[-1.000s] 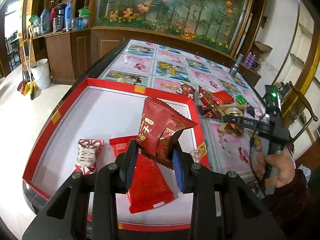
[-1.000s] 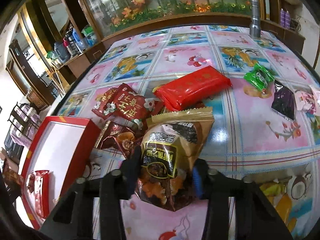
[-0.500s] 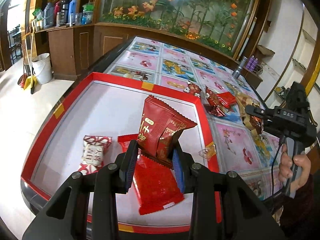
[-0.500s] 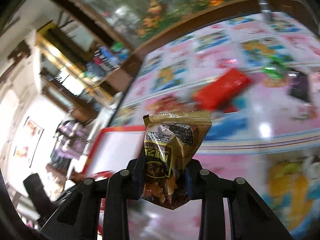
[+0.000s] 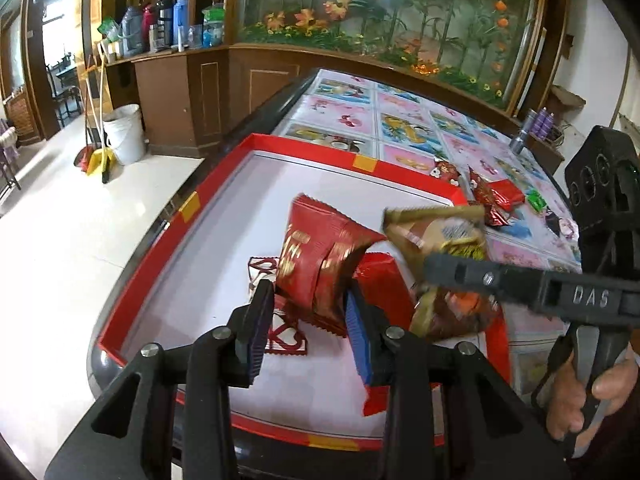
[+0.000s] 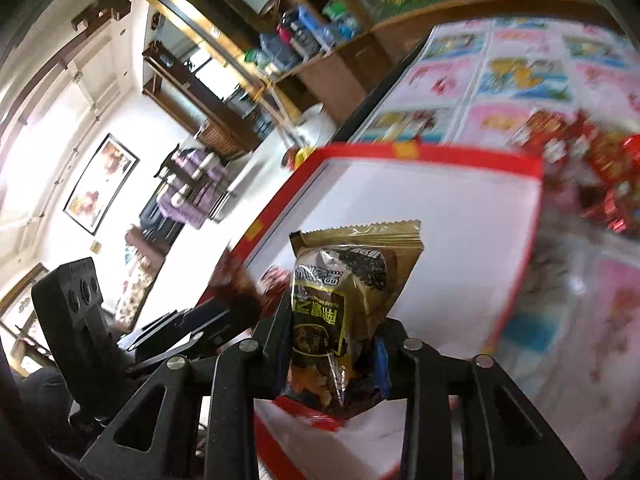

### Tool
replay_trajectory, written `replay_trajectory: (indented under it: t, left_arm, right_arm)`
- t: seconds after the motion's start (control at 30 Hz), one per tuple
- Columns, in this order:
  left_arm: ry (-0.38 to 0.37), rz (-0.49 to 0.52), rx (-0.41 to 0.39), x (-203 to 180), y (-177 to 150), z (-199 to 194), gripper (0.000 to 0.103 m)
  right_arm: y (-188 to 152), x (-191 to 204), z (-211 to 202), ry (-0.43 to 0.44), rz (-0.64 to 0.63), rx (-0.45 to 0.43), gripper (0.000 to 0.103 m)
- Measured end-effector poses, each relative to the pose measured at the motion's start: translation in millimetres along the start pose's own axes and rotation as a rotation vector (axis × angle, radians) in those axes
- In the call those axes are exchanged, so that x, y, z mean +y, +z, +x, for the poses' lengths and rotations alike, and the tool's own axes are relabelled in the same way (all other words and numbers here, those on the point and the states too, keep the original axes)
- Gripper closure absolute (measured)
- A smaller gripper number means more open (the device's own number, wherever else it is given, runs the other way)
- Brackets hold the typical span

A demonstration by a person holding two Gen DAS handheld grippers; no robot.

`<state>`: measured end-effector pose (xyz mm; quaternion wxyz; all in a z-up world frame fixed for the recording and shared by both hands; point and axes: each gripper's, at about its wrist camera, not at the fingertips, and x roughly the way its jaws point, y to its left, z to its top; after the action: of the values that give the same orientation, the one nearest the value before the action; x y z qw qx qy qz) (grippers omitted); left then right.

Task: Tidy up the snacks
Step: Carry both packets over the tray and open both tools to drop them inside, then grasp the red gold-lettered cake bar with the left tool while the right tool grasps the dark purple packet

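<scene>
Snacks hang in both my tongs above the red tray [image 5: 402, 171]: my left tongs [image 5: 306, 330] are opening around a red packet [image 5: 320, 264], my right tongs [image 6: 332, 354] are opening around a gold packet [image 6: 344, 280]; more lie on the tabletop [image 5: 404, 128], far right.

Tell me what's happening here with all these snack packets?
A person is sorting snacks into a shallow red-rimmed white tray. The left tongs hold a dark red foil packet above the tray, jaws opening. The right tongs carry a gold and brown packet over the tray's edge, jaws also opening. More red packets wait on the patterned table.
</scene>
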<state>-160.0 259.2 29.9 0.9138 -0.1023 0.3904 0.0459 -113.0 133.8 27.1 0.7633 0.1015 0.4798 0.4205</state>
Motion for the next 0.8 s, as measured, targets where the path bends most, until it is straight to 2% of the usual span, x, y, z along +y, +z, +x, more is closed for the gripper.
replay_trajectory:
  t: [0.03,0.07,0.1,0.17,0.27,0.37,0.47,0.63,0.8]
  left_arm:
    - [0.005,0.0,-0.005,0.3,0.5,-0.9,0.059]
    - [0.013,0.0,-0.01,0.5,1.2,-1.5,0.048]
    - [0.021,0.002,-0.021,0.3,2.1,-3.0,0.043]
    - [0.031,0.01,-0.043,-1.2,4.9,-6.3,0.04]
    - [0.057,0.019,-0.071,-4.6,8.1,-10.0,0.03]
    - [0.055,0.028,-0.084,-11.9,10.6,-11.2,0.03]
    - [0.066,0.038,-0.09,-21.3,13.8,-10.3,0.024]
    - [0.063,0.058,-0.086,-40.0,18.1,-8.0,0.023]
    - [0.09,0.127,-0.077,-72.7,25.7,-0.4,0.022]
  right_arm:
    - [-1.3,1.8,4.0,0.013,-0.001,0.016,0.067]
    - [-3.0,3.6,4.5,0.018,0.0,0.019,0.066]
    - [-4.4,4.7,5.2,0.023,0.002,0.018,0.063]
    - [-2.0,0.3,-1.5,0.052,0.017,-0.004,0.057]
    - [3.2,-12.4,-19.6,0.073,0.033,-0.062,0.051]
    - [11.9,-29.3,-37.9,0.065,0.061,-0.123,0.043]
    - [19.6,-50.3,-53.5,0.042,0.098,-0.168,0.042]
    - [29.2,-94.7,-91.2,-0.042,0.123,-0.264,0.038]
    - [44.5,-148.4,-135.5,-0.117,0.196,-0.363,0.034]
